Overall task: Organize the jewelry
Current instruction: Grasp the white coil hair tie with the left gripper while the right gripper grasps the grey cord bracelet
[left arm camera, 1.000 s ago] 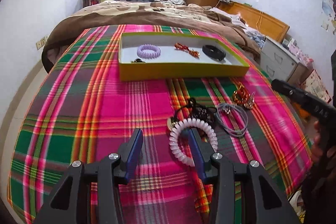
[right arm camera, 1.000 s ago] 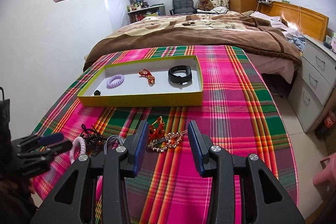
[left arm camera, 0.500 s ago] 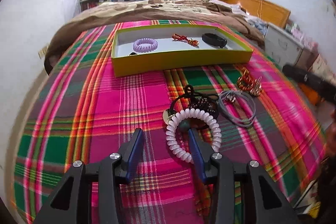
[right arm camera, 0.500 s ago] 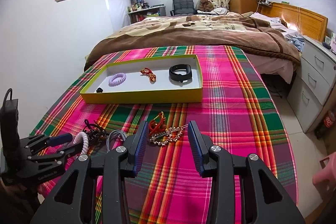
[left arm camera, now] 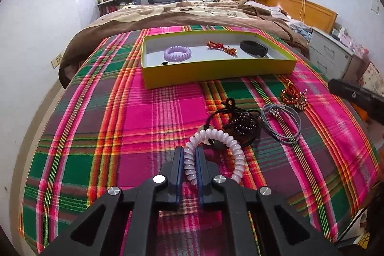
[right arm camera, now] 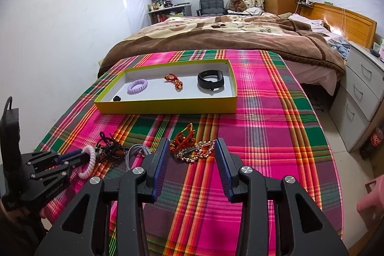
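Two handheld grippers work over a pink and green plaid cloth (left arm camera: 144, 126). At the lower centre of the left wrist view, the left gripper (left arm camera: 189, 160) has its fingers pressed together on one side of a pale pink spiral bracelet (left arm camera: 216, 148); the rest of the coil loops out to the right of the fingers. The yellow tray (left arm camera: 216, 74) lies straight ahead, toward the upper centre of the frame, well apart from the bracelet, its long axis running left to right. Inside it sit a purple coil (left arm camera: 177, 53), a red knot charm (left arm camera: 222, 47) and a black band (left arm camera: 254, 48). The left gripper is clearly the nearer one. In the right wrist view, the right gripper (right arm camera: 190, 157) holds its fingers wide apart, framing a red and gold ornament (right arm camera: 189, 145) at lower centre.
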`<state>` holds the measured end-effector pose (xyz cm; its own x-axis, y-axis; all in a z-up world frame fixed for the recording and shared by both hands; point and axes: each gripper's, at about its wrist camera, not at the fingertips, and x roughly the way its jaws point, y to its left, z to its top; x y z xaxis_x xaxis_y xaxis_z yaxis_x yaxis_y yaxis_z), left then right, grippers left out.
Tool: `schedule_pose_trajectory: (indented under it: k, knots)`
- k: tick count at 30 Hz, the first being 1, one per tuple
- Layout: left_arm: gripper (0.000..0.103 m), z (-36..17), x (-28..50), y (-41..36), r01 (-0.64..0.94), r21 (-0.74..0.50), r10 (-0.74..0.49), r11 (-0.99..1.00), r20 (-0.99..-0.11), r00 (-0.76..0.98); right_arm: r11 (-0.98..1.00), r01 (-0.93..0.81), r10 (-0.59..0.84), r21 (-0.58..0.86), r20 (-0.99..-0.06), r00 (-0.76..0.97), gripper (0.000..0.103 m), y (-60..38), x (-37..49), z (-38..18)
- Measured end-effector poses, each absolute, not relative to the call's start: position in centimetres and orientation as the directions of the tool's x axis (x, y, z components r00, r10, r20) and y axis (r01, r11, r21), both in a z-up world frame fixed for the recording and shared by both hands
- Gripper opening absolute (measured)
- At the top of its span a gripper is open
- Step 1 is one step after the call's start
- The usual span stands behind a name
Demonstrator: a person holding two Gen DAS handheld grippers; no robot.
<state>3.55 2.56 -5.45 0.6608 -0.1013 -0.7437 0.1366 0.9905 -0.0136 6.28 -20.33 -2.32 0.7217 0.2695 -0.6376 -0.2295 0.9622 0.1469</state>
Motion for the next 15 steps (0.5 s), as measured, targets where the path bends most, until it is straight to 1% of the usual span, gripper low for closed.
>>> schedule_pose_trajectory:
  k: [5, 10, 15]
  knots:
    - [0.009, -4.4, 3.1, 3.6, 0.121, -0.047, -0.118, 0.992, -0.721, 0.683, 0.955, -0.252, 0.291, 0.155, -0.646, 0.706, 0.040, -19.8, 6.5, -2.7]
    - [0.009, -3.2, 2.8, 4.6, 0.108, -0.078, -0.132, 0.991, -0.696, 0.706, 0.930, -0.328, 0.352, 0.165, -0.656, 0.668, 0.040, -18.1, 6.6, -3.4]
    - [0.009, -2.5, 3.0, 5.1, 0.101, -0.090, -0.135, 0.991, -0.686, 0.715, 0.911, -0.384, 0.376, 0.152, -0.691, 0.617, 0.040, -15.8, 7.4, -4.3]
